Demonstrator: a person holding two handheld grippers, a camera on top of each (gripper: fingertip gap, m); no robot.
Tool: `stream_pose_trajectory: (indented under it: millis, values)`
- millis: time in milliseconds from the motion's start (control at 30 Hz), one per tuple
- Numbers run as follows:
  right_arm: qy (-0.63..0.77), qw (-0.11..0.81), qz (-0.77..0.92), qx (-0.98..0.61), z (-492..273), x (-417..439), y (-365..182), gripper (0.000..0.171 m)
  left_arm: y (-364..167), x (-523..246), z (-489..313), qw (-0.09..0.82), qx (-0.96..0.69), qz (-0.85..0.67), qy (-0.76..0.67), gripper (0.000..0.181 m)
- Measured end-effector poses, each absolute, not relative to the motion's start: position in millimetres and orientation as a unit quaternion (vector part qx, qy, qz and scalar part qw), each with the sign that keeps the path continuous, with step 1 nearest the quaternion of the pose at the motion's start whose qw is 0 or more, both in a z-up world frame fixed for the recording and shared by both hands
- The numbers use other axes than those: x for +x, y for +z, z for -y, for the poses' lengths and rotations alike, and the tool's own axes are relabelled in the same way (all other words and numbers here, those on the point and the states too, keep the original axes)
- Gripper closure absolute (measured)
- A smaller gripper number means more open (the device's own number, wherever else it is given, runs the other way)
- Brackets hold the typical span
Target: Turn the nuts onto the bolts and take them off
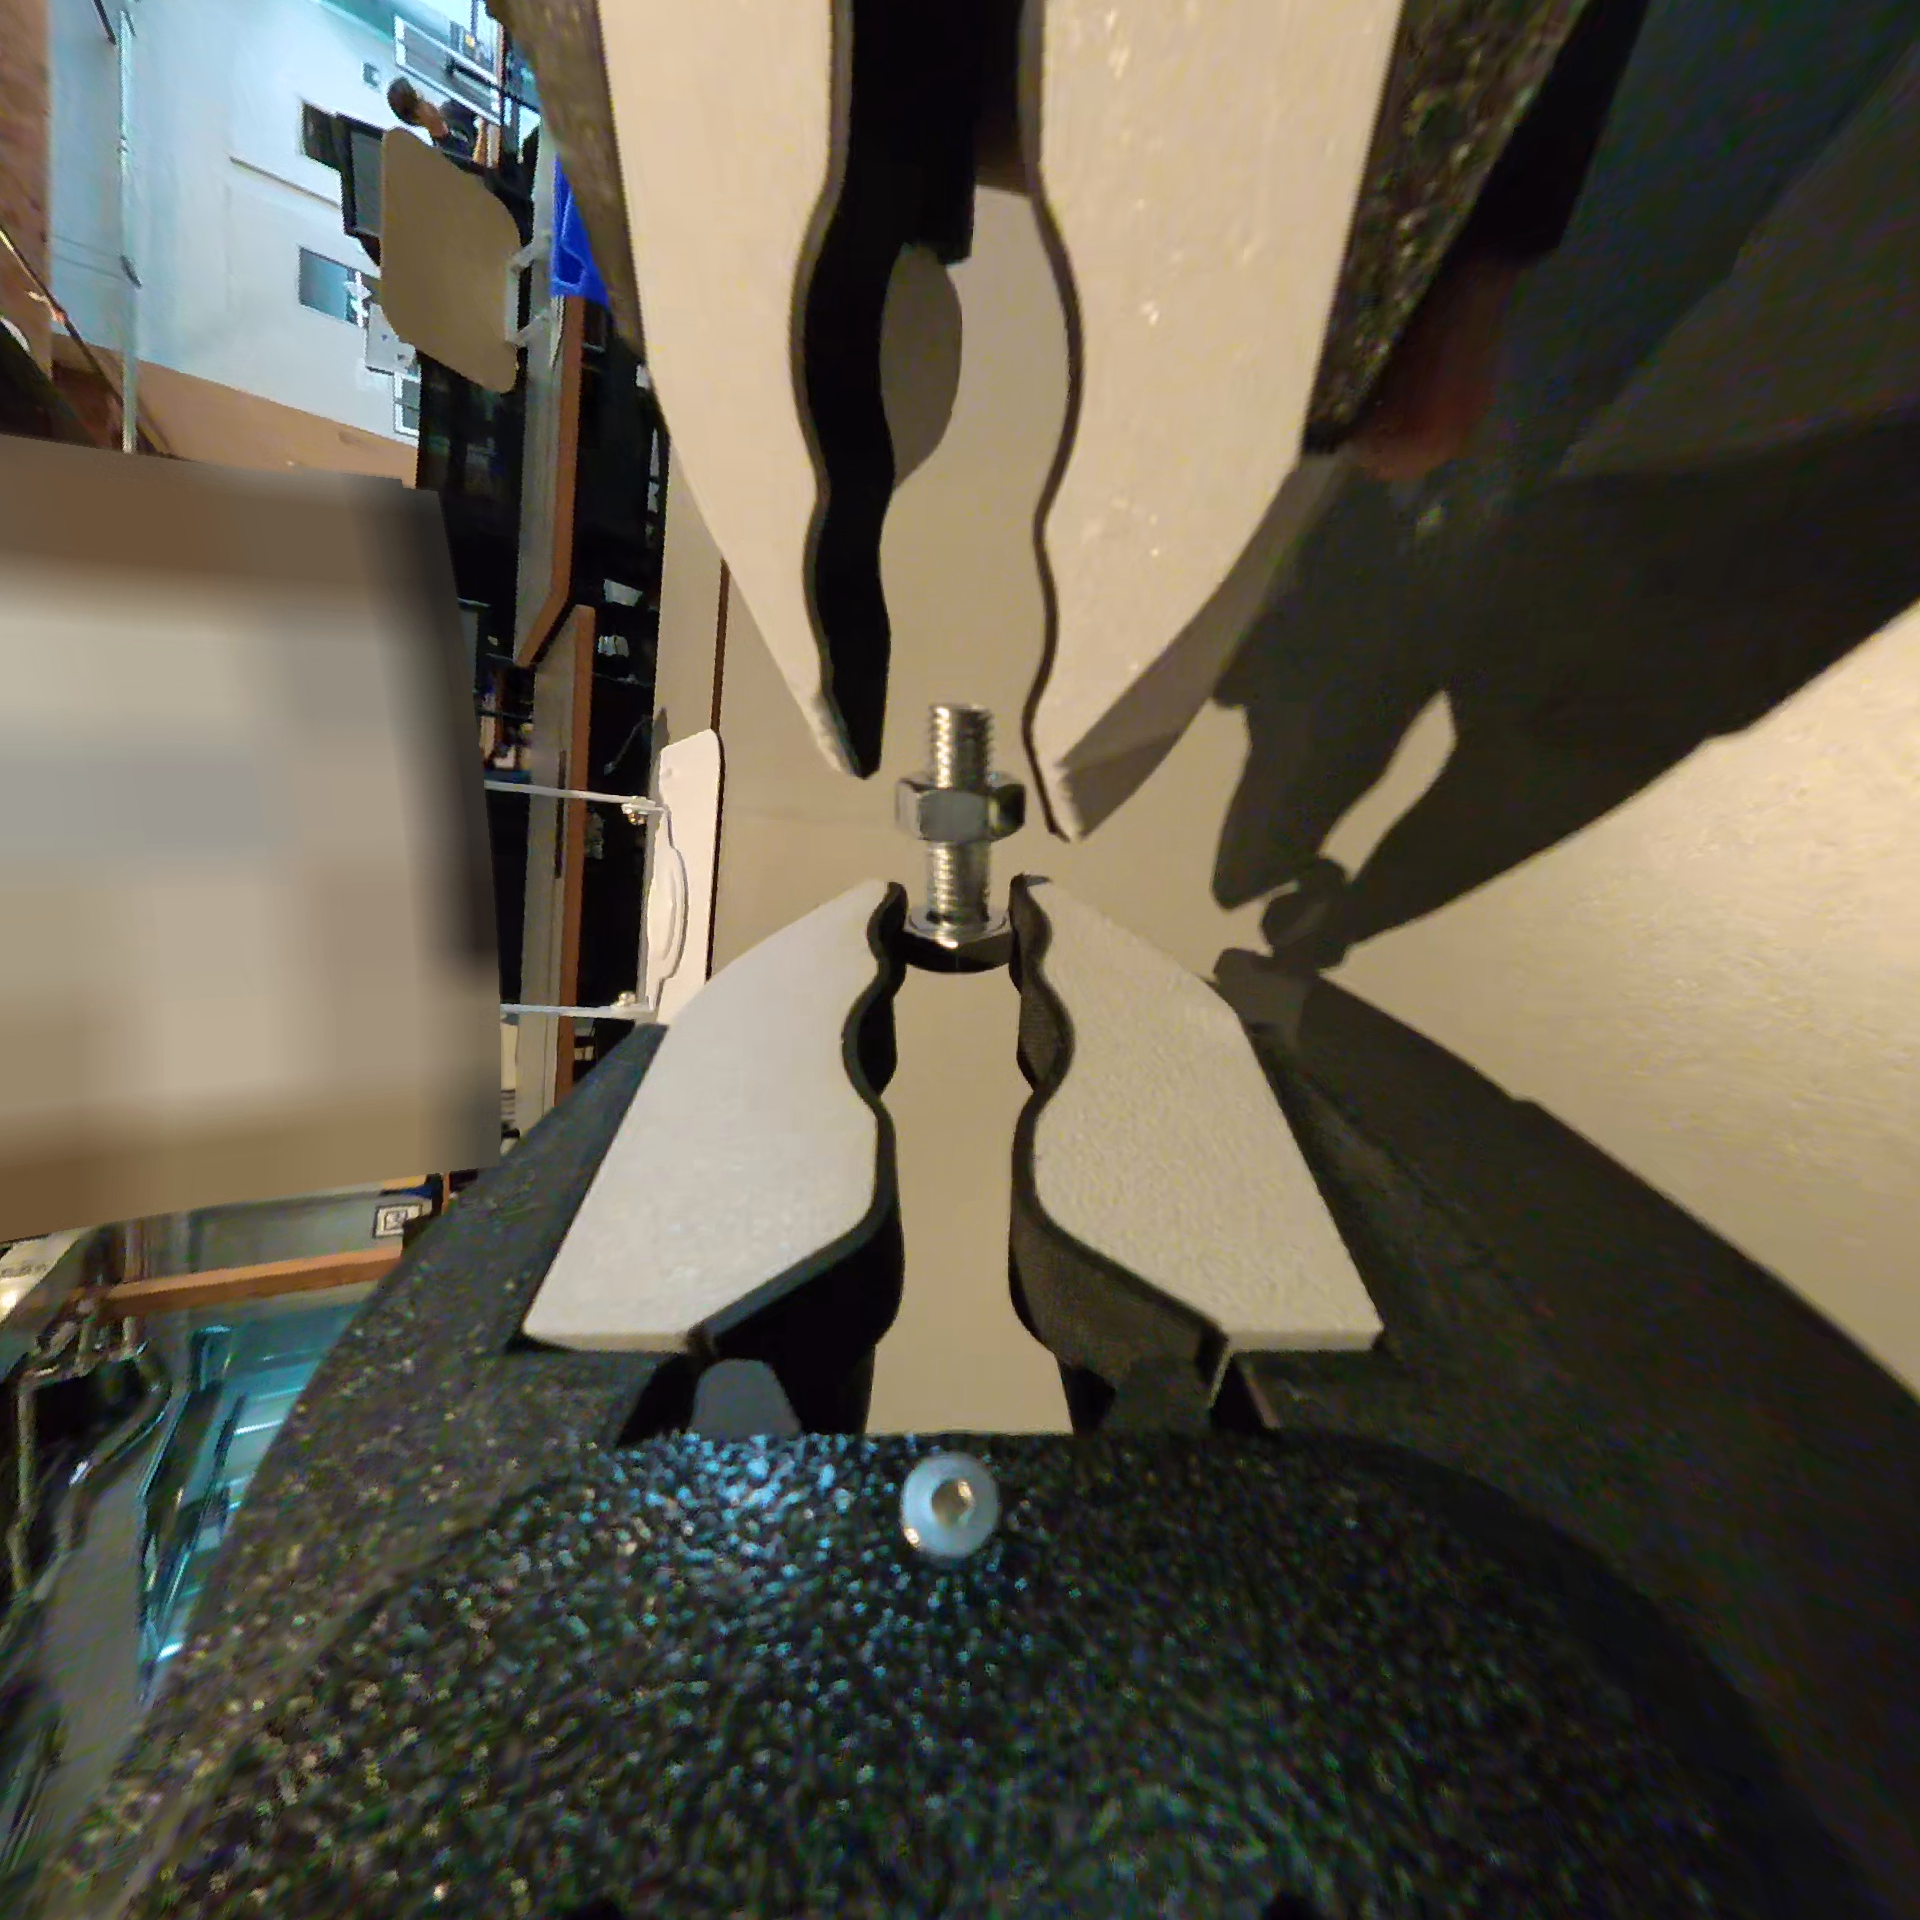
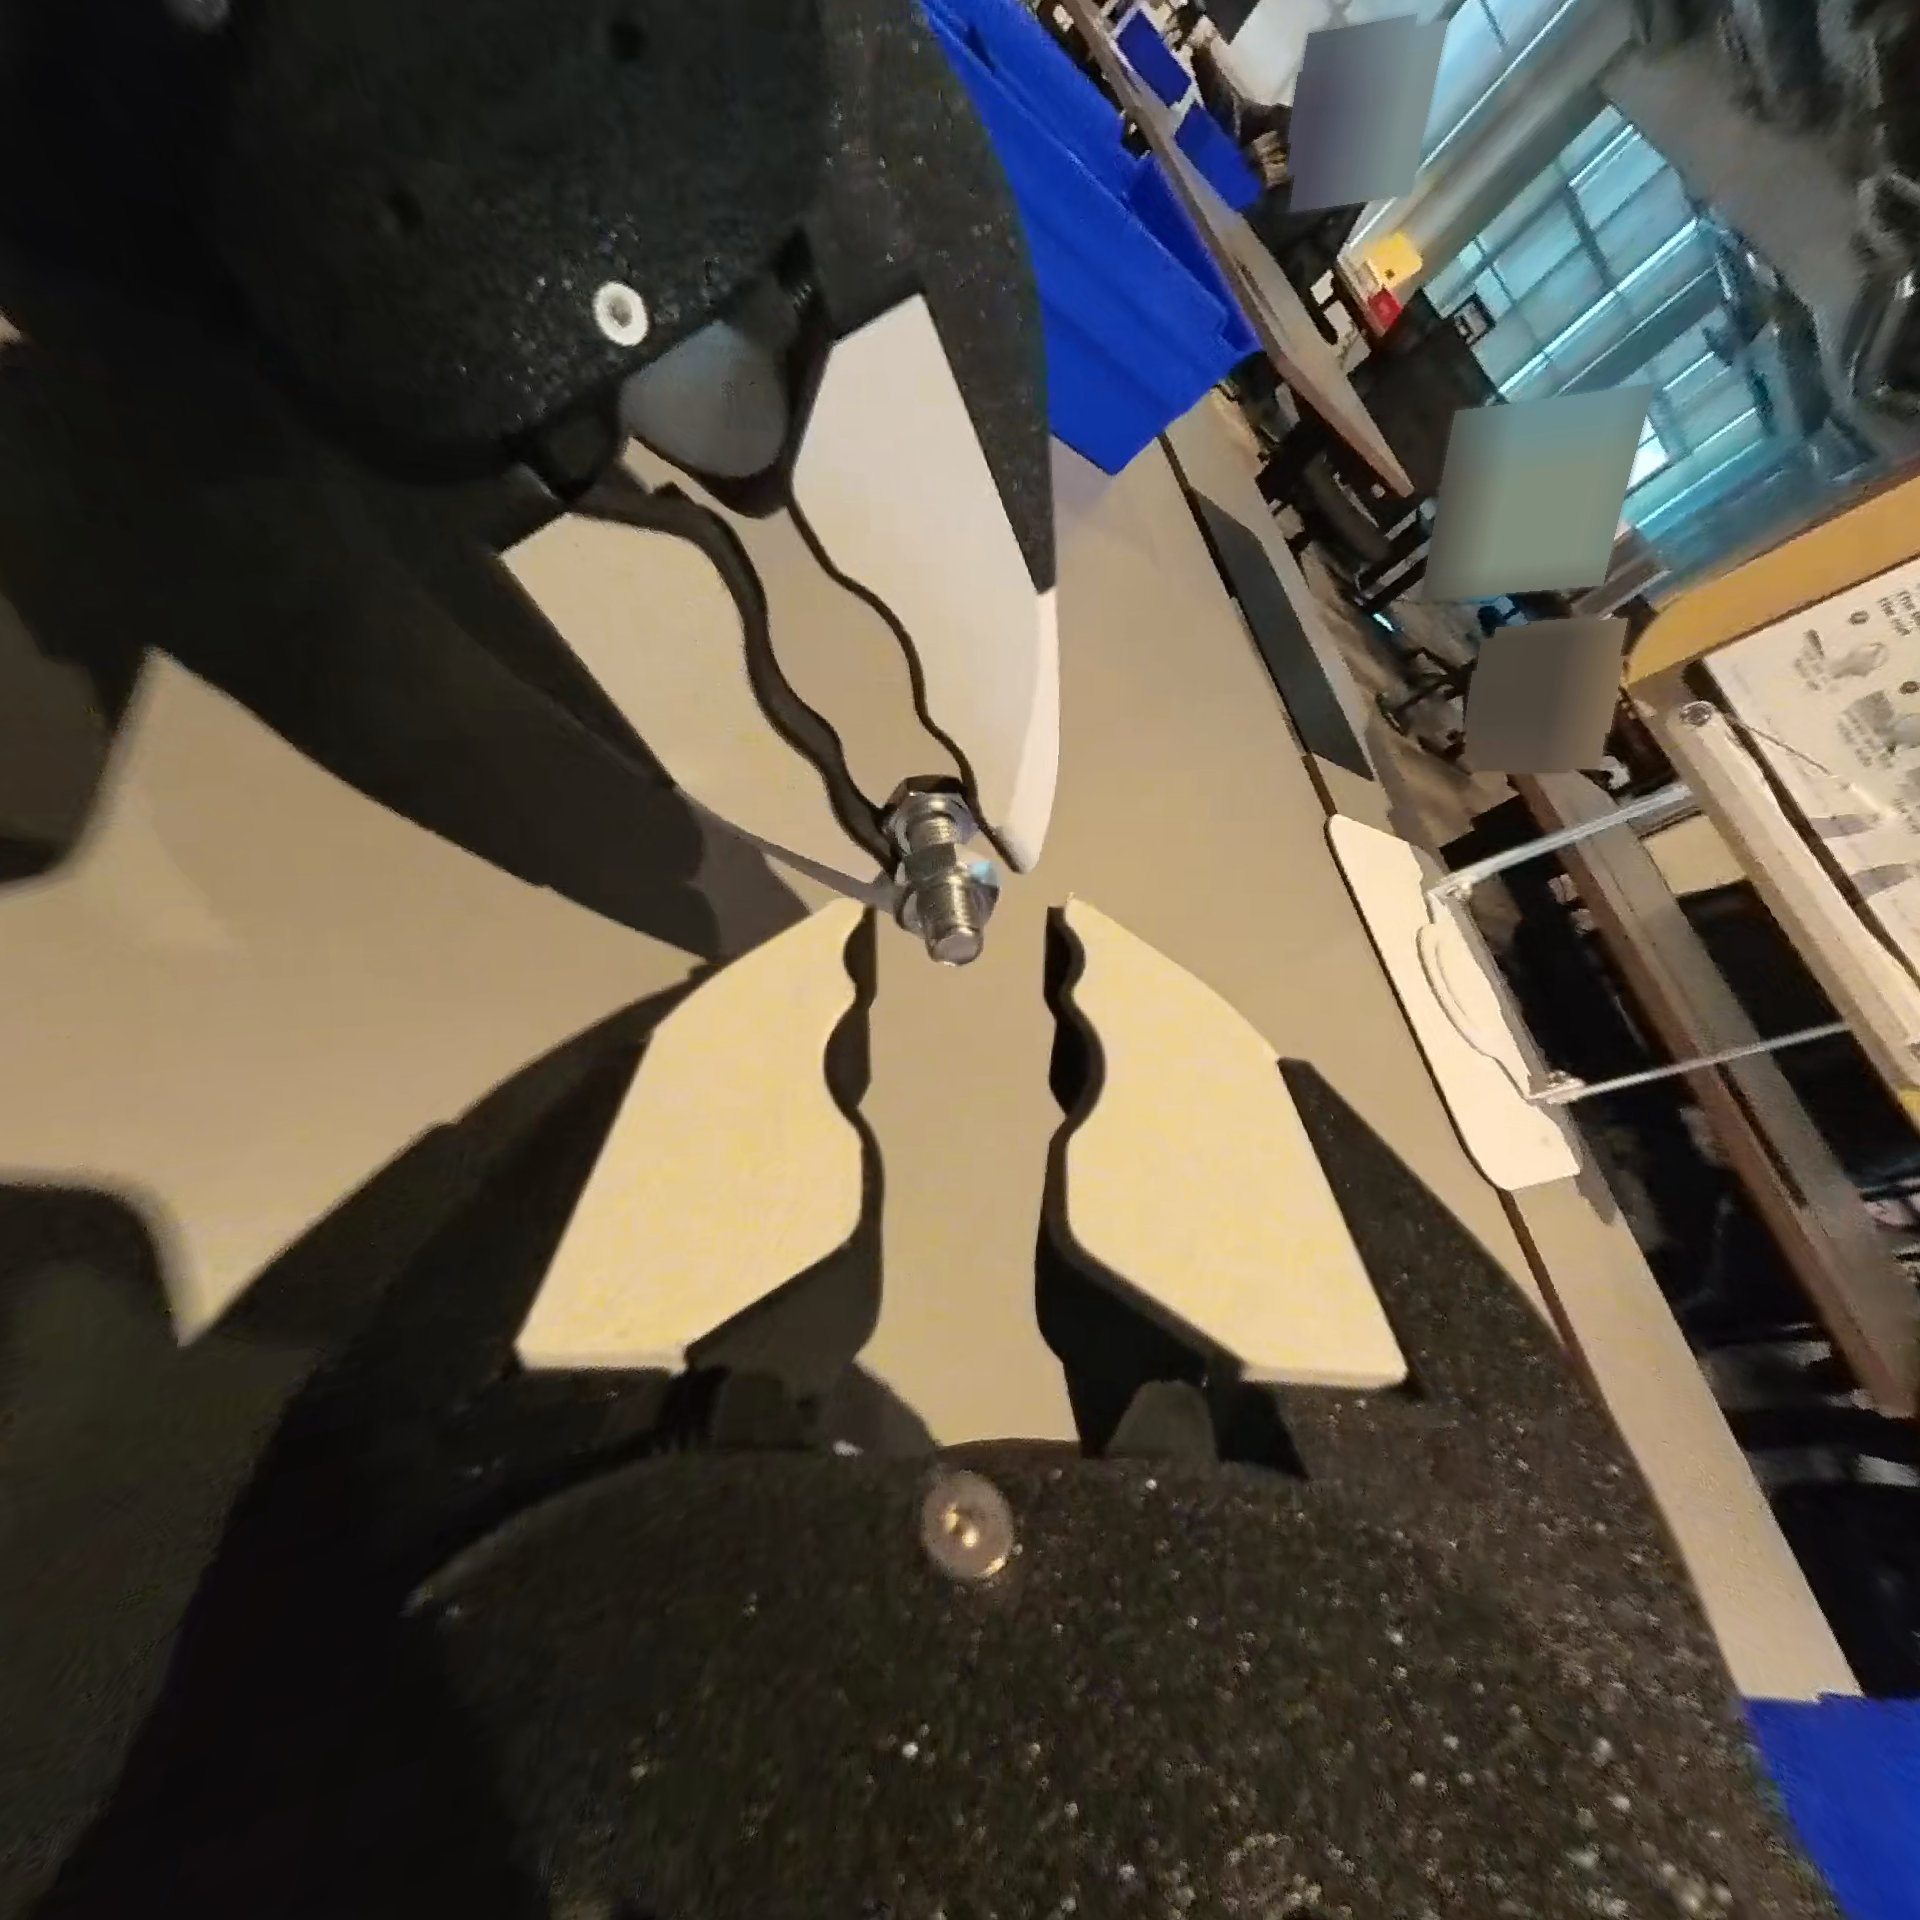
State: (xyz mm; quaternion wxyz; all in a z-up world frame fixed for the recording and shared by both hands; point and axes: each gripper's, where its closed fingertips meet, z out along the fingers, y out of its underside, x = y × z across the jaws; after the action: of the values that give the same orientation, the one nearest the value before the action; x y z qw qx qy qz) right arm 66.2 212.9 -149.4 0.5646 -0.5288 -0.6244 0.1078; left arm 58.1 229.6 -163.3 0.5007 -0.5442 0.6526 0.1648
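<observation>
- Steel bolt (image 1: 958, 821) is sitting head-down in your left gripper (image 1: 954, 914), pinched at the fingertips, above the tabletop (image 1: 1558, 987).
- Your right gripper (image 2: 961, 914) is standing open around the nut (image 1: 961, 808); closing off-centre risks levering the bolt loose.

The bolt (image 1: 957, 831) had its head sunk between the left claw (image 1: 954, 914) tips, its shape unclear. The right claw (image 2: 961, 914) body ran off the lower edge. A blue bin (image 2: 1101, 270) was cut off at the top edge.
</observation>
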Motion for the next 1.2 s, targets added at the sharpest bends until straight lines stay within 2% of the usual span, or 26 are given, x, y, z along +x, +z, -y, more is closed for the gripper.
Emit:
stream_pose_trajectory:
  millis: [100, 167, 367, 467, 600, 733, 867, 1000, 1067, 1200]
  values:
    - [0.132, 0.551, 0.621, -0.541, -209.9, 64.2, -151.3, 0.152, -163.2, 58.9, -229.1, 0.503, -0.541, -0.654, 0.163, 0.163]
    - [0.175, 0.531, 0.601, -0.572, -209.2, 62.9, -151.9, 0.153, -163.2, 57.9, -229.9, 0.503, -0.541, -0.653, 0.166, 0.163]
    - [0.482, 0.367, 0.406, -0.685, -206.9, 58.9, -145.6, 0.154, -157.2, 54.9, -233.2, 0.513, -0.535, -0.643, 0.194, 0.163]
    - [0.555, 0.326, 0.363, -0.674, -205.6, 59.9, -141.1, 0.152, -156.0, 55.4, -233.5, 0.516, -0.540, -0.638, 0.186, 0.163]
    - [0.490, 0.374, 0.428, -0.661, -206.5, 61.8, -142.7, 0.135, -156.4, 54.0, -234.7, 0.515, -0.549, -0.634, 0.178, 0.163]
    - [0.303, 0.480, 0.539, -0.622, -214.9, 68.3, -146.7, 0.130, -155.8, 54.0, -234.3, 0.515, -0.550, -0.634, 0.175, 0.163]
    - [0.147, 0.555, 0.613, -0.544, -213.1, 69.1, -141.4, 0.138, -158.5, 55.6, -232.8, 0.509, -0.546, -0.642, 0.177, 0.162]
    - [0.063, 0.558, 0.665, -0.492, -207.6, 65.8, -150.9, 0.141, -160.2, 57.8, -230.9, 0.506, -0.540, -0.648, 0.178, 0.162]
    - [0.051, 0.557, 0.665, -0.496, -209.1, 64.3, -154.2, 0.141, -160.9, 59.2, -229.6, 0.506, -0.535, -0.653, 0.178, 0.162]
    - [0.079, 0.553, 0.642, -0.524, -210.1, 62.2, -151.5, 0.153, -162.8, 60.5, -228.5, 0.503, -0.532, -0.657, 0.180, 0.162]
